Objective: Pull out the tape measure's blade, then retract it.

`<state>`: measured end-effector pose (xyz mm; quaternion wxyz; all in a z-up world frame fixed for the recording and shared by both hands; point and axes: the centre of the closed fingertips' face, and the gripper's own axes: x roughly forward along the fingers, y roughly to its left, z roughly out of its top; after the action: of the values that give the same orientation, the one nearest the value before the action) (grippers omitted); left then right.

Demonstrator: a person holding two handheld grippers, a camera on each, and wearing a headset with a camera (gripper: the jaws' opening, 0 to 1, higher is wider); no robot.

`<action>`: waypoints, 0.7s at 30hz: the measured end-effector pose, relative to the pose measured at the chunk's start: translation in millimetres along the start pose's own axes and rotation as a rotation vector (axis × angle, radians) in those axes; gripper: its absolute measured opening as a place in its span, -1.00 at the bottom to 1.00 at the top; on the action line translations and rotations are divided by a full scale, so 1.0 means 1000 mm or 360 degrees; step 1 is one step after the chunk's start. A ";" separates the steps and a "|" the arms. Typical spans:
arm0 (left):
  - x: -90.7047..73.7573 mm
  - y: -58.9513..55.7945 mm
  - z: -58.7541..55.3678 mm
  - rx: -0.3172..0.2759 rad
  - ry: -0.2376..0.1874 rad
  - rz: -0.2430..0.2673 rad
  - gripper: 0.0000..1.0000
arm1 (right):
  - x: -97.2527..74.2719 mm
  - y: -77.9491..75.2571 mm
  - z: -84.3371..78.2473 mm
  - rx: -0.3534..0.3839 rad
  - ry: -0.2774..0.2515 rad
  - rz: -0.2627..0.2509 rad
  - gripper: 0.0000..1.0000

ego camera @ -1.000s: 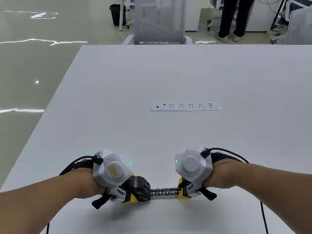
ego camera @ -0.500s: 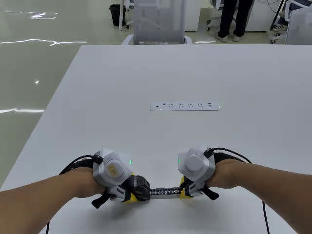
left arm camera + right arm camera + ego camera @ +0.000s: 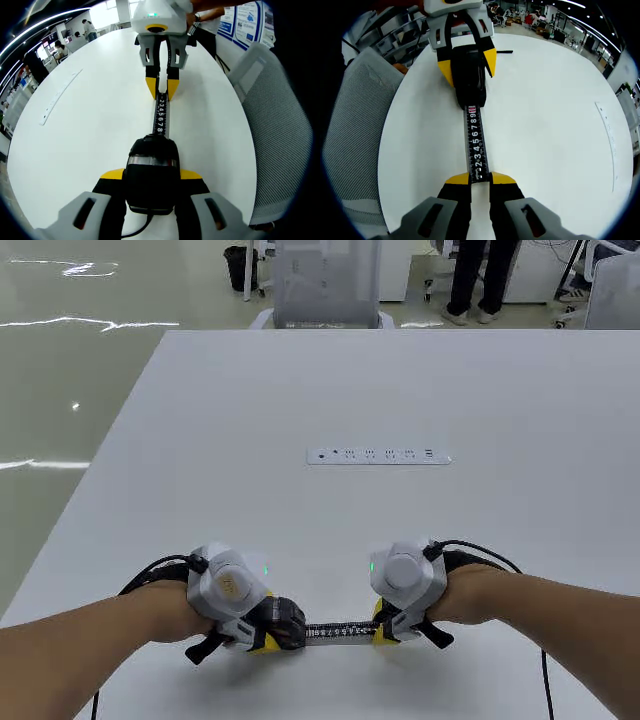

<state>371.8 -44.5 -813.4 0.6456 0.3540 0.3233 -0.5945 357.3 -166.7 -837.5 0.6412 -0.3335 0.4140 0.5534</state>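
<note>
**A:** Your left gripper has the tape measure by its black case. The yellow-tipped fingers are closed against both sides of the case, which sits at the near edge of the white worktop, right in front of you.

**B:** Your right gripper faces it head-on. Its fingers are pressed together on the free end of the blade, pinching it from either side.

**A:** The blade is out of the case and runs straight from one of your grippers to the other, with its printed numerals facing up. Only a short run is drawn out, so your two grippers are near each other.

**B:** In the head view your hands are side by side, the left one on the case and the right one on the blade end, with the blade level between them. It lies very low over the worktop. I cannot tell whether it touches the surface.

**A:** Well beyond your hands, a white power strip lies flat on the worktop, apart from the tape measure and both grippers.

**B:** Past the far edge of the worktop stands a mesh-backed office chair. Farther back, the legs of a person show on the glossy floor.
</note>
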 end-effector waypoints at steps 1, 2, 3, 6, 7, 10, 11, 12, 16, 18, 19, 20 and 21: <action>0.000 0.000 0.000 0.0000 0.0002 -0.0002 -0.34 | 0.000 0.000 0.000 0.0002 -0.0001 0.0000 -0.76; 0.000 -0.001 0.000 0.0000 0.0001 -0.0002 -0.34 | 0.000 0.001 0.000 0.0002 0.0000 0.0000 -0.76; 0.000 -0.001 0.000 0.0000 0.0001 -0.0002 -0.34 | 0.000 0.001 0.000 0.0004 0.0001 0.0000 -0.76; 0.000 -0.001 0.000 0.0003 0.0003 -0.0001 -0.34 | -0.001 0.001 -0.001 0.0001 0.0003 -0.0001 -0.76; 0.000 -0.001 0.000 0.0003 0.0003 0.0000 -0.34 | -0.001 0.001 -0.002 0.0002 0.0002 0.0000 -0.76; 0.000 -0.001 0.000 0.0002 0.0003 -0.0001 -0.34 | -0.002 0.000 -0.003 0.0005 0.0005 0.0000 -0.76; 0.000 -0.001 0.000 0.0002 0.0004 -0.0002 -0.34 | -0.002 -0.001 -0.003 0.0004 0.0006 0.0000 -0.76; 0.000 -0.001 0.000 0.0003 0.0004 -0.0002 -0.34 | -0.002 -0.001 -0.004 0.0005 0.0007 0.0000 -0.76; 0.000 0.000 0.000 0.0002 0.0003 -0.0003 -0.34 | -0.003 -0.001 -0.006 0.0007 0.0012 -0.0002 -0.76; 0.000 0.000 0.000 0.0002 0.0003 -0.0003 -0.34 | -0.003 -0.001 -0.007 0.0007 0.0014 -0.0003 -0.76; 0.000 0.000 0.001 0.0002 0.0003 -0.0004 -0.34 | -0.003 -0.001 -0.007 0.0008 0.0015 -0.0004 -0.76; 0.000 0.000 0.001 0.0001 0.0003 -0.0004 -0.34 | -0.004 -0.001 -0.007 0.0007 0.0015 -0.0004 -0.76; 0.000 0.000 0.001 0.0001 0.0002 -0.0004 -0.34 | -0.004 -0.001 -0.008 0.0008 0.0015 -0.0004 -0.76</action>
<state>371.5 -45.2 -813.4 0.6446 0.3540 0.3240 -0.5952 356.7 -175.5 -837.4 0.6408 -0.3350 0.4181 0.5498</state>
